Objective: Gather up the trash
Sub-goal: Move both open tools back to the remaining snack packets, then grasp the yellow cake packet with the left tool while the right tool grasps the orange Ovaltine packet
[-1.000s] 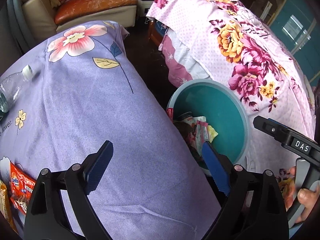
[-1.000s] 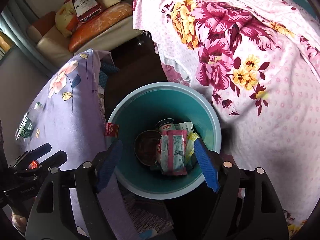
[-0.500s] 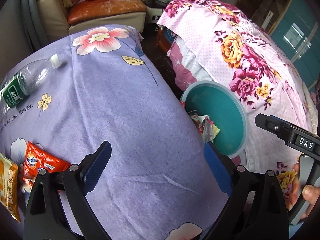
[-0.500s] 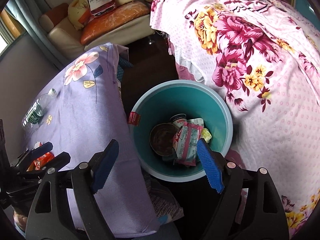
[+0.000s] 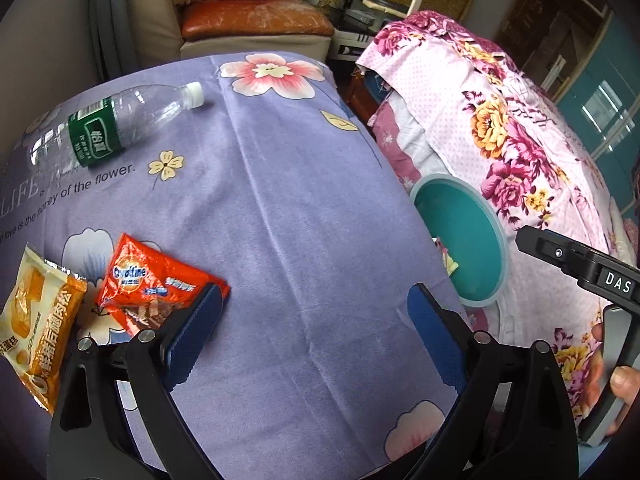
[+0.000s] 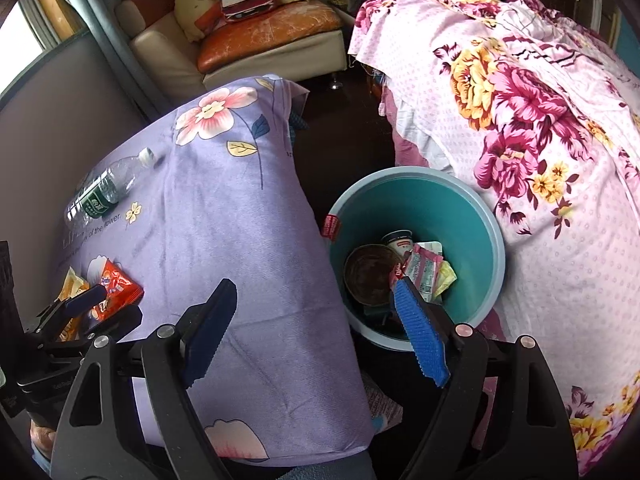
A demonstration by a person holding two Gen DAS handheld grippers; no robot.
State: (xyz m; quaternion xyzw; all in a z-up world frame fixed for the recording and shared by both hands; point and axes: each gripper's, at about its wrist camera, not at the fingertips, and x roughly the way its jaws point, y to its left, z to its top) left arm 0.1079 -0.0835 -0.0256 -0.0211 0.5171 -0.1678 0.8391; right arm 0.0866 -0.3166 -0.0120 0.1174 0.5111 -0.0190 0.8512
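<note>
On the purple flowered cloth (image 5: pixel 312 208) lie a clear plastic bottle (image 5: pixel 116 124) with a green label, a red Ovaltine wrapper (image 5: pixel 156 284) and a yellow snack packet (image 5: pixel 40 324). My left gripper (image 5: pixel 316 336) hangs open above the cloth, its left pad just beside the red wrapper. The teal bin (image 6: pixel 448 208) stands on the floor between the two beds and holds a tin, a cup and pink and yellow wrappers (image 6: pixel 424 268). My right gripper (image 6: pixel 316 332) is open and empty, over the cloth's edge and the bin's near rim.
A bed with a pink flowered cover (image 6: pixel 552 152) lies right of the bin. A cream and orange sofa (image 6: pixel 264 44) with a Hennessy bag stands at the back. The dark floor gap (image 6: pixel 340 140) runs between the beds.
Both grippers have risen and shifted left, away from the bin. The bottle, red wrapper and yellow packet have come fully into the left wrist view.
</note>
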